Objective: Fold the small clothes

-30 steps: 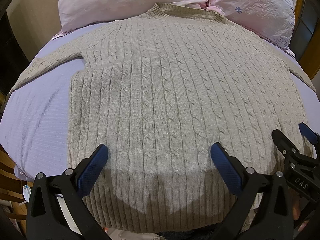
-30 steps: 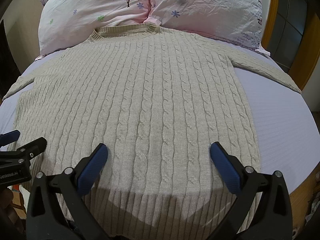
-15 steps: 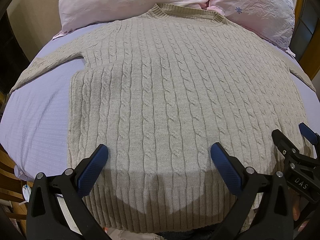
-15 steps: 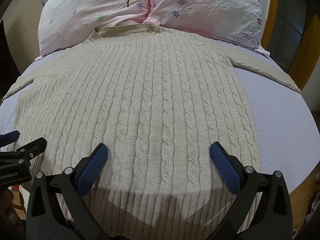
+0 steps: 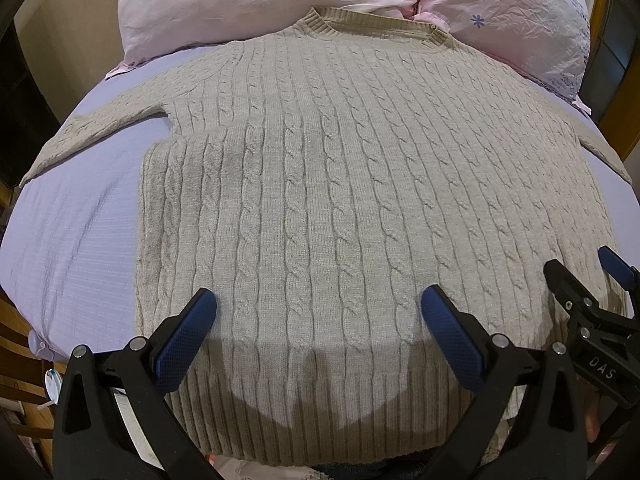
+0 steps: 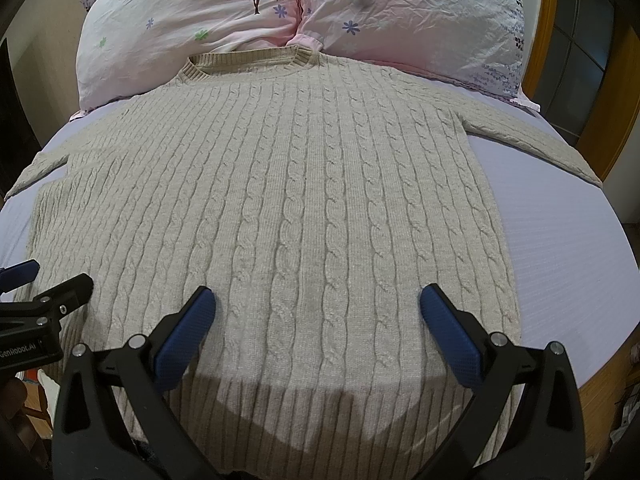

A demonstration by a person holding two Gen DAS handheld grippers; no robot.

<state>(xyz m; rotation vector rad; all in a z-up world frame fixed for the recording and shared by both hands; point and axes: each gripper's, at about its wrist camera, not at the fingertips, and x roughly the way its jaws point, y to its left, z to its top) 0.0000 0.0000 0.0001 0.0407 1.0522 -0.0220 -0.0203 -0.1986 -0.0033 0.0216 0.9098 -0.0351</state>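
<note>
A beige cable-knit sweater (image 5: pixel 340 184) lies flat, front up, on a lavender bed sheet (image 5: pixel 76 240), collar toward the pillows, both sleeves spread out sideways. It also fills the right wrist view (image 6: pixel 300 200). My left gripper (image 5: pixel 318 300) is open and empty, hovering above the lower hem. My right gripper (image 6: pixel 318 300) is open and empty above the hem a little further right. The right gripper shows at the right edge of the left wrist view (image 5: pixel 588 280); the left gripper shows at the left edge of the right wrist view (image 6: pixel 44 280).
Two pink floral pillows (image 6: pixel 304 12) lie at the head of the bed behind the collar. A wooden bed frame (image 6: pixel 612 120) runs along the right side. Bare sheet lies left (image 5: pixel 76 240) and right (image 6: pixel 560 240) of the sweater.
</note>
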